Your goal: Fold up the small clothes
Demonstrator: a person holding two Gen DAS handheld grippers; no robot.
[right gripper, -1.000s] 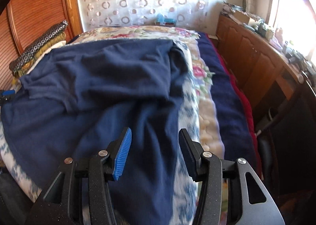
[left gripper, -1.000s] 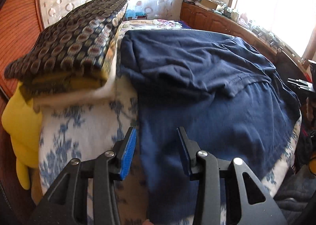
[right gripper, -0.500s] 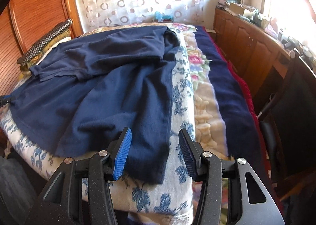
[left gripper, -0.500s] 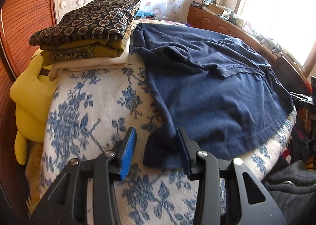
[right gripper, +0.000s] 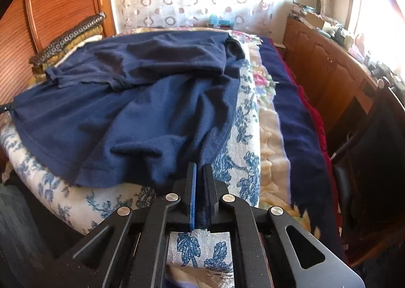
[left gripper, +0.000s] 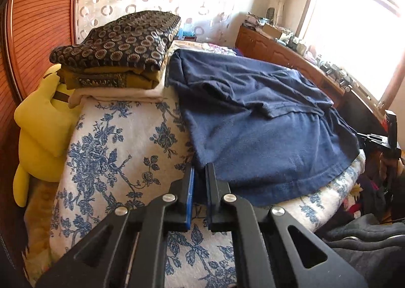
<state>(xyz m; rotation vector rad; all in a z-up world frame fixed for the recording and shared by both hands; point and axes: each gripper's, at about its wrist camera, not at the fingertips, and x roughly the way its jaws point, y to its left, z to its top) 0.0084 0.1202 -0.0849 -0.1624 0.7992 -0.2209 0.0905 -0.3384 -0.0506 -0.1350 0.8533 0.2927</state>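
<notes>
A navy blue shirt (left gripper: 265, 121) lies spread and rumpled on the blue-flowered white bedspread (left gripper: 114, 146); it also shows in the right wrist view (right gripper: 141, 111). My left gripper (left gripper: 200, 174) is shut on the shirt's near left hem corner. My right gripper (right gripper: 200, 174) is shut on the shirt's near right hem corner, with cloth pinched between the pads. The upper part of the shirt is folded over itself toward the far end.
A stack of folded patterned cloths (left gripper: 119, 47) sits on the bed's far left, beside a yellow plush toy (left gripper: 38, 131). A wooden cabinet (right gripper: 329, 65) runs along the right wall. A dark blue and red blanket (right gripper: 296, 116) covers the bed's right side.
Both grippers pulled back to the near hem of the shirt and closed on its two corners; they were open before.
</notes>
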